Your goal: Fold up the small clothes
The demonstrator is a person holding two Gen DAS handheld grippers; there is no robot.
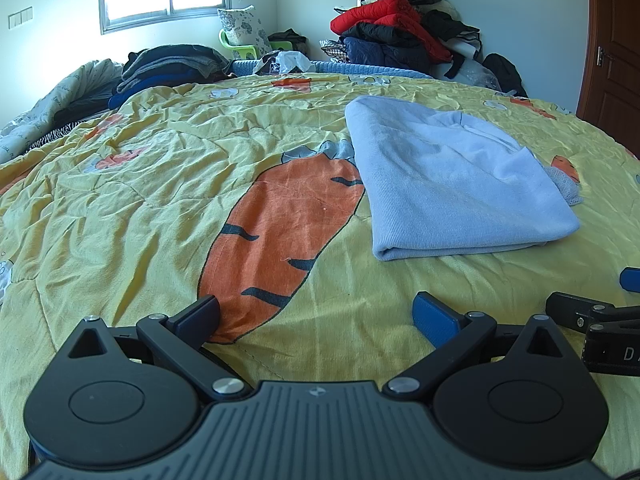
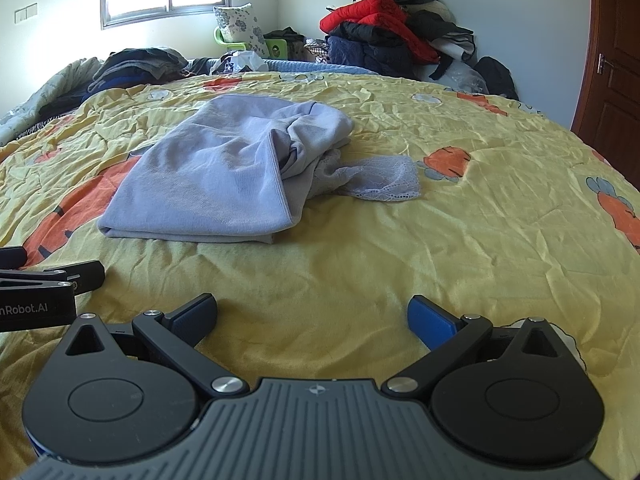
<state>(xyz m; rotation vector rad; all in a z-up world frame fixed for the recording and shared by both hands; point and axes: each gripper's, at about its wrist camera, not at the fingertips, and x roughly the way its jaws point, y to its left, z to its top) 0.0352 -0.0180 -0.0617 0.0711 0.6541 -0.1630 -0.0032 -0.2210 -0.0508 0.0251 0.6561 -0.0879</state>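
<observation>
Both claws gape empty: left claw (image 1: pixel 316 314), right claw (image 2: pixel 312 314). Ahead lies the blue garment (image 2: pixel 224 172), lace trim (image 2: pixel 380 184) trailing rightward, nearer my right claw.

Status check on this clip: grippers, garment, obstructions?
Left gripper and right gripper open, empty. Pale blue knit garment folded on yellow carrot-print quilt, lace piece sticking out. Nothing in the way.

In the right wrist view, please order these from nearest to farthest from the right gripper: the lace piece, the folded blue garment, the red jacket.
From the right gripper:
1. Folded blue garment, ahead to the left.
2. Lace piece, ahead, slightly right, beside the garment.
3. Red jacket, on the far pile at the wall.
</observation>
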